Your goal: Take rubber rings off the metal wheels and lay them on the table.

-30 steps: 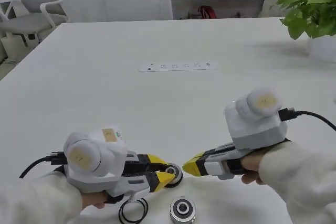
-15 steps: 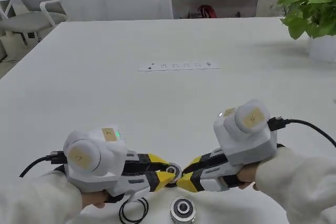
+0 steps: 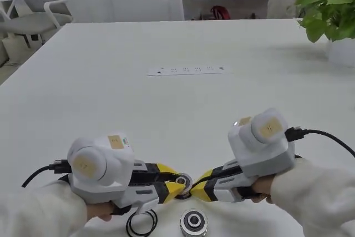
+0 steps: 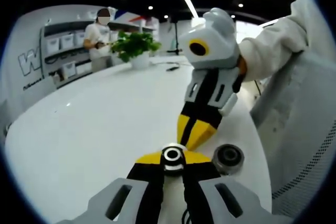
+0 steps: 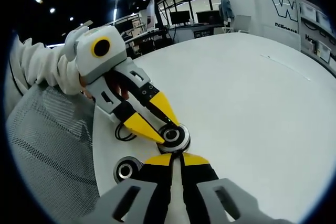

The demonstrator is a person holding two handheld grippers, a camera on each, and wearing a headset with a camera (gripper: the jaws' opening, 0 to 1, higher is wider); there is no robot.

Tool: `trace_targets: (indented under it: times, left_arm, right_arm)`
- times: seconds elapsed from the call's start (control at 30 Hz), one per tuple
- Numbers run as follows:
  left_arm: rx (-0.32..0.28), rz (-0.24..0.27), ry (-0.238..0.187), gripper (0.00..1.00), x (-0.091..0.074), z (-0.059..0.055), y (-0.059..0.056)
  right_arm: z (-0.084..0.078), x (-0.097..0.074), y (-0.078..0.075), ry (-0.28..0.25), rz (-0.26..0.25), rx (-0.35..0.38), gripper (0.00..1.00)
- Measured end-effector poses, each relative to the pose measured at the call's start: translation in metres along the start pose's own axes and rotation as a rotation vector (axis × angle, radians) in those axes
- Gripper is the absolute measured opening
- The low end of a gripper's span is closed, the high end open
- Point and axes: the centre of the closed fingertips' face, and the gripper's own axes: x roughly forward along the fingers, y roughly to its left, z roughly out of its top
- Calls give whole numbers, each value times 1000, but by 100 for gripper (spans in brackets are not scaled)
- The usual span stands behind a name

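**Ring removal at the near edge**

Nearest of all, loose black rings (image 3: 140,223) lie overlapped on the white surface (image 3: 166,115). A second wheel (image 3: 193,221) lies flat just to their right.

Just beyond them, the left gripper (image 3: 173,182) has its yellow tips clamped on a wheel (image 3: 182,181), whose face is turned toward the right gripper (image 3: 198,188). The right gripper comes in from the right with its jaws drawn together to a sliver. Its tips touch the rim where the dark ring (image 5: 186,132) sits. I cannot tell whether they have actually nipped the rubber.

The step in hand looks like peeling this ring off. To do it well, the left clamp should stay firm and not cover the rim. The right tips need to catch only the rubber at the exposed edge, then roll it outward over the metal lip rather than tug straight back. A straight pull could twist the wheel out of the clamp. Once free, the ring belongs beside the loose ones.

Farther out lies a power strip (image 3: 189,70). A plant (image 3: 327,4) stands at the far right, and a chair (image 3: 145,4) stands past the far edge.
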Motion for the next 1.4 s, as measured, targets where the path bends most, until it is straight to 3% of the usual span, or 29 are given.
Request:
trace_targets:
  times: [0.27, 0.47, 0.73, 1.4]
  left_arm:
    - [1, 2, 2, 13, -1, 0, 1]
    - [3, 4, 5, 13, -1, 0, 1]
    - [6, 7, 6, 13, -1, 0, 1]
    - [-17, 13, 0, 13, -4, 0, 3]
  right_arm:
    - [4, -5, -10, -6, -38, 75, 0]
    - [6, -7, -11, -24, -32, 161, 0]
    - [14, -8, -9, -51, -30, 213, 0]
    - [25, -9, -3, -66, -29, 190, 0]
